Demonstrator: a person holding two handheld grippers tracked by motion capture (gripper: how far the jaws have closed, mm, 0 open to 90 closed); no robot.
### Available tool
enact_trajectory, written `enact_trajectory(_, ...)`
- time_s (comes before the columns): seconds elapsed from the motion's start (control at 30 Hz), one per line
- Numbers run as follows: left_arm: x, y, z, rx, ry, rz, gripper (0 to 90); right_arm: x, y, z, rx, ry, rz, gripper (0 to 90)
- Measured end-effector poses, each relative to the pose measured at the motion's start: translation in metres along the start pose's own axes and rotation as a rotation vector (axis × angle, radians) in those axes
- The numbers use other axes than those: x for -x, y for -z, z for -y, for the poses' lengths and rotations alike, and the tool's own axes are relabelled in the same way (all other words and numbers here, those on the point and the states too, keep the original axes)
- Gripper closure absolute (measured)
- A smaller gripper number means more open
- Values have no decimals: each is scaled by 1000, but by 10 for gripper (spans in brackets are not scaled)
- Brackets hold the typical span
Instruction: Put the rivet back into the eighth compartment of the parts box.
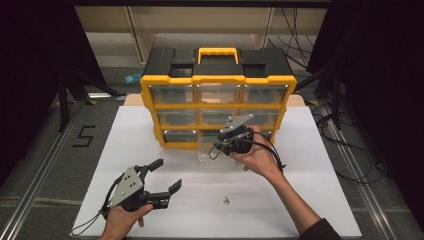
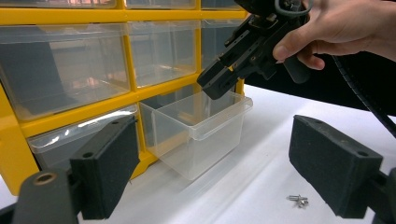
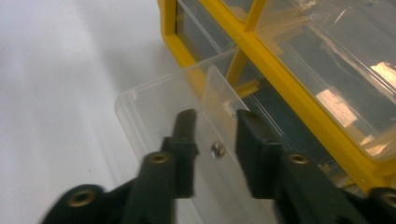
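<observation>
A yellow and black organizer (image 1: 218, 79) with clear drawers stands at the back of the white board (image 1: 310, 200). Its bottom middle drawer (image 1: 209, 156) (image 2: 201, 135) (image 3: 149, 100) is pulled out onto the board. My right gripper (image 1: 218, 149) (image 2: 215, 86) (image 3: 215, 119) points down into that drawer, jaws apart. A small silver screw (image 3: 217, 150) shows between the jaws, touching neither pad, over the drawer's floor. My left gripper (image 1: 168, 175) (image 2: 215, 128) rests low at the front left, wide open and holding nothing. Another small screw (image 1: 226, 201) (image 2: 298, 200) lies loose on the board.
The other drawers (image 2: 159, 51) (image 3: 336, 51) of the organizer are pushed in. A black cable (image 1: 272, 150) trails from the right gripper along the forearm. Grey floor, rails and cables surround the board; a "5" mark (image 1: 84, 136) is at the left.
</observation>
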State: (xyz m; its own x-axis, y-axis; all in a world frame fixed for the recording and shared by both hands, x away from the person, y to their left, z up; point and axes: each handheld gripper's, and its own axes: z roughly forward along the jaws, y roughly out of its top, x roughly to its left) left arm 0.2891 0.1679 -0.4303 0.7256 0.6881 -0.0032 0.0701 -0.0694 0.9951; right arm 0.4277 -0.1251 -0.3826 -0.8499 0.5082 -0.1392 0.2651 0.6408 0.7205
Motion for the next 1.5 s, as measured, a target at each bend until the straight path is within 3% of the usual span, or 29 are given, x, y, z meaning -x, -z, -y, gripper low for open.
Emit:
enact_trajectory(0.07, 0, 0, 0, 2, 2, -2, 161, -2, 2, -1, 9, -1, 12, 530)
enact_trajectory(0.17, -1, 1, 0, 2, -1, -3, 161, -7, 10, -6, 37, 16, -10, 437)
enact_trajectory(0.27, -1, 1, 0, 6, 1, -3, 161, -15, 20, -10, 55, 40, -23, 406)
enact_trajectory(0.53, 0, 1, 0, 3, 1, -5, 161, -37, 38, -8, 35, 92, -60, 330)
enact_trajectory(0.73, 0, 1, 0, 2, 0, -7, 161, -50, 47, 1, 11, 112, -112, 325)
enact_trajectory(1.03, 0, 0, 0, -2, -2, -6, 161, -64, 49, 19, -43, 122, -127, 326)
enact_trajectory(1.5, 0, 0, 0, 3, 0, -5, 161, -68, 29, 43, -171, 112, -152, 324)
